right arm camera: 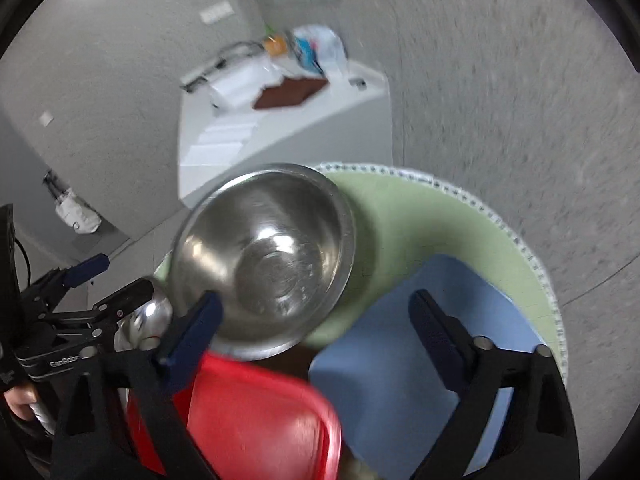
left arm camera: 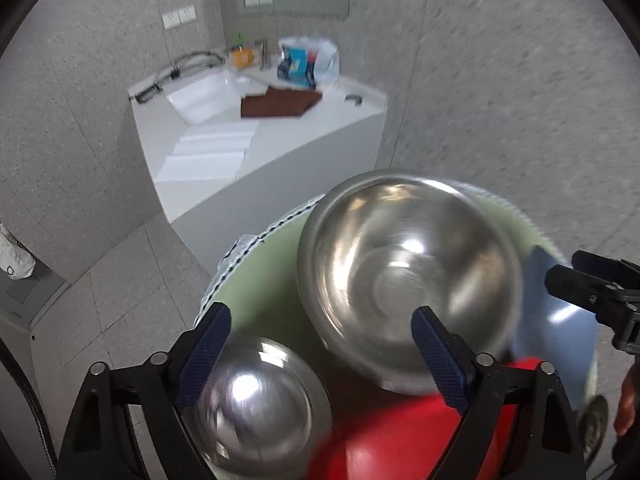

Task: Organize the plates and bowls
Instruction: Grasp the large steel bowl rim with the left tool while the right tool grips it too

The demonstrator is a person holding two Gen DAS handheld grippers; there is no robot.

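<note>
While both grippers' jaws gape released, a green round table point(right arm camera: 400, 216) stands near a white corner bathtub point(left arm camera: 208, 100).

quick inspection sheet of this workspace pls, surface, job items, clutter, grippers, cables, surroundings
surface: round table under a green cloth with a patterned trim.
job's things: large steel bowl, upright; small steel bowl beside it; red plate and blue plate lying side by side on the cloth.
clutter: nothing seen on the table beyond the dishes.
grippers: left gripper open above the bowls; right gripper open above the plates; neither holds anything.
cables: a black cable behind the left gripper.
surroundings: white corner bathtub with a brown mat and bags; grey speckled tile walls and floor.
</note>
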